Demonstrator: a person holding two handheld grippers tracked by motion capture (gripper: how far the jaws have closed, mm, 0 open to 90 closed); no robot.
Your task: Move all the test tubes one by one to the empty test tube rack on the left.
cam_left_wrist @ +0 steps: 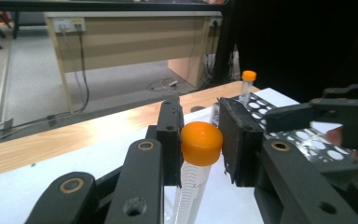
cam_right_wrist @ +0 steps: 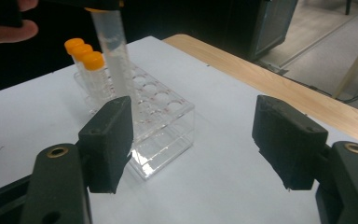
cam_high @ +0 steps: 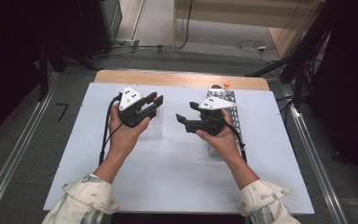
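Grey carpet floor (cam_high: 223,35) stretches beyond the wooden table edge (cam_high: 182,78); a pale wood desk (cam_left_wrist: 135,42) stands past that edge, cables (cam_high: 254,46) trailing on the floor just beside it; a dark cabinet (cam_high: 93,23) sits left of the desk, lit evenly

Your left gripper (cam_high: 150,105) holds a tube (cam_left_wrist: 196,161) above the clear rack (cam_right_wrist: 161,122) on the table's (cam_high: 177,177) left half. Right of it, your right gripper (cam_high: 182,120) hangs before the perforated rack (cam_high: 227,100), another tube (cam_high: 226,85) at its far end.

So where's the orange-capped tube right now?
The orange-capped tube is clamped by its cap in the left gripper, hanging above the clear rack.
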